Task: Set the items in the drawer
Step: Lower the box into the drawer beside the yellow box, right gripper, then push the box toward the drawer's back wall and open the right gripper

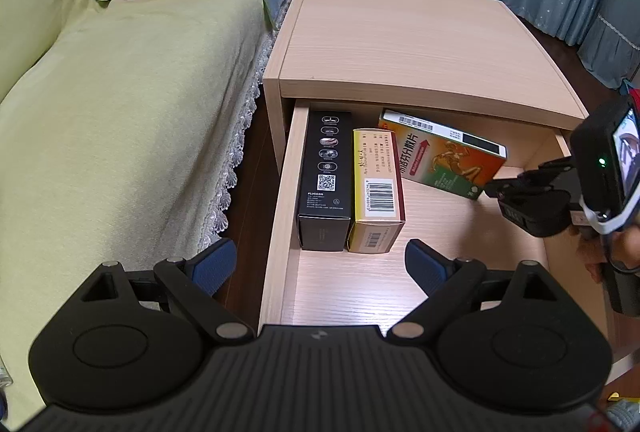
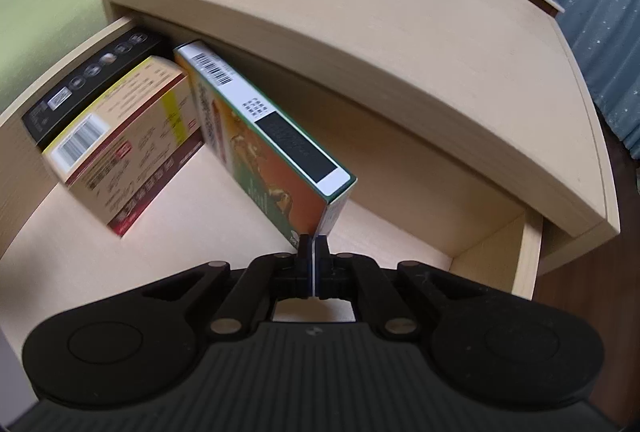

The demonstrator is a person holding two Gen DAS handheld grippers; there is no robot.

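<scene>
— How many boxes are in the drawer (image 1: pixel 280 192)?
— Three: a black box (image 1: pixel 326 176), a yellow box (image 1: pixel 376 188) beside it, and an orange box (image 2: pixel 272 152) clamped at its corner by the right gripper (image 2: pixel 314 248).
— And the left gripper (image 1: pixel 320 268)?
— Spread apart, empty, above the nightstand (image 1: pixel 400 32) by the bed (image 1: pixel 120 112).

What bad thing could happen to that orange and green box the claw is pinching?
1. The right gripper pinches the orange and green box only at one corner, so it might slip or swing out.
2. The box stands tilted on its edge in the drawer; once let go it may topple flat, perhaps against the yellow box.
3. Its far end sits under the nightstand top, so lifting it could bump that edge.
</scene>
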